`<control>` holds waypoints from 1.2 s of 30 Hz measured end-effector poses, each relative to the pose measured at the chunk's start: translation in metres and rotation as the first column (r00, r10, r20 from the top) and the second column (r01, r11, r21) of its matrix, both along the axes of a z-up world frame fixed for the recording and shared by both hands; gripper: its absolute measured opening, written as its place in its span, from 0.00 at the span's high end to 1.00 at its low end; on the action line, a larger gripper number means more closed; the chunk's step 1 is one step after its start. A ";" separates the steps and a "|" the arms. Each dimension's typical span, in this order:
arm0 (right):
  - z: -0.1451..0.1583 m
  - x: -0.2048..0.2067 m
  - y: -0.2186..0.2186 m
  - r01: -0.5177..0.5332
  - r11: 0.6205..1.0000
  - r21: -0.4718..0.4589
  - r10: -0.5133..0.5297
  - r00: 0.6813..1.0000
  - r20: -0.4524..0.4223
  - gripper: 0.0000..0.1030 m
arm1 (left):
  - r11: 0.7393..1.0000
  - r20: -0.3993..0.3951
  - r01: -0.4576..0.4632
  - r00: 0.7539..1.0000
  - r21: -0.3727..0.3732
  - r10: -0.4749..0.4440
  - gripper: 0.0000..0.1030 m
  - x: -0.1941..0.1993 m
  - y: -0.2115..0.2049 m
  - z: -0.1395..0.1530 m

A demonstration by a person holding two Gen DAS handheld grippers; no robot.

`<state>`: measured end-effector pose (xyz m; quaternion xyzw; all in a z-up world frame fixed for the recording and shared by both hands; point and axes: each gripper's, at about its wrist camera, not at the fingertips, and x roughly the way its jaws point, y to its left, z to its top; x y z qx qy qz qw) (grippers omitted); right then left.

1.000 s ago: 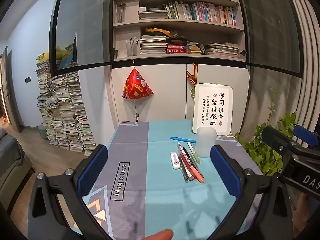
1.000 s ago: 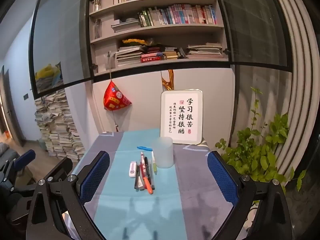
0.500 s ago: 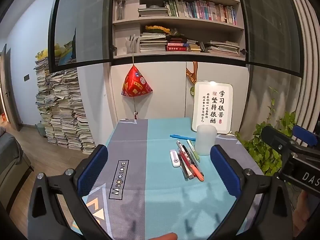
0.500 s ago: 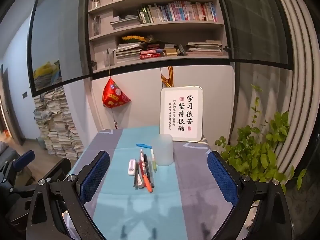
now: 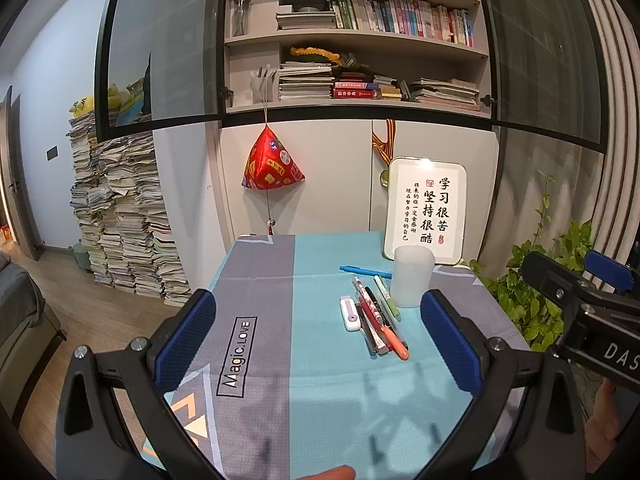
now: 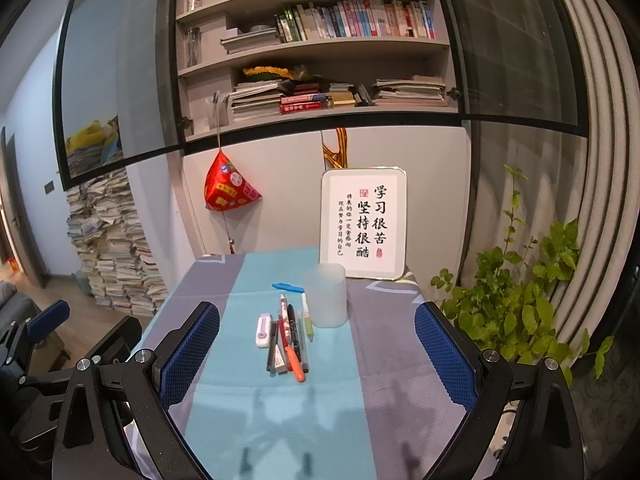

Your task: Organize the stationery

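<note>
A bundle of pens (image 5: 378, 322) lies on the teal and grey tablecloth (image 5: 320, 360), beside a white eraser-like stick (image 5: 349, 313) and a green pen (image 5: 386, 298). A blue pen (image 5: 365, 270) lies farther back. A frosted white cup (image 5: 412, 276) stands upright to the right of the pens. The same pens (image 6: 290, 340), stick (image 6: 263, 330), blue pen (image 6: 288, 287) and cup (image 6: 325, 295) show in the right wrist view. My left gripper (image 5: 318, 344) is open and empty, above the near table. My right gripper (image 6: 316, 360) is open and empty, short of the pens.
A framed calligraphy sign (image 6: 363, 222) leans on the wall behind the cup. A red pyramid ornament (image 5: 272, 168) hangs at the back. A leafy plant (image 6: 520, 292) stands right of the table. Stacks of books (image 5: 120, 216) rise on the floor at left.
Both views have shifted slightly; the table scene sits a little lower and closer. Nothing on the table has moved.
</note>
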<state>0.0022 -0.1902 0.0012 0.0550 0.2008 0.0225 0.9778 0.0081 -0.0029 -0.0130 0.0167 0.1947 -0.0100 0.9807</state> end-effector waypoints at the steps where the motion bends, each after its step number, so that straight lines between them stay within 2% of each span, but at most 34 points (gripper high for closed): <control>1: -0.001 0.000 0.000 0.000 1.000 0.000 0.000 1.000 -0.001 0.04 | 1.000 0.000 0.000 1.000 0.000 0.000 0.01 0.000 0.000 -0.001; 22: -0.009 0.001 0.000 0.002 1.000 0.003 -0.002 1.000 -0.017 0.04 | 1.000 -0.016 0.003 1.000 -0.002 -0.003 0.01 0.006 -0.002 -0.005; 36: -0.016 0.017 0.000 0.014 1.000 -0.001 -0.014 0.999 -0.041 0.04 | 1.000 -0.019 0.006 1.000 -0.003 -0.006 0.01 0.016 0.000 -0.011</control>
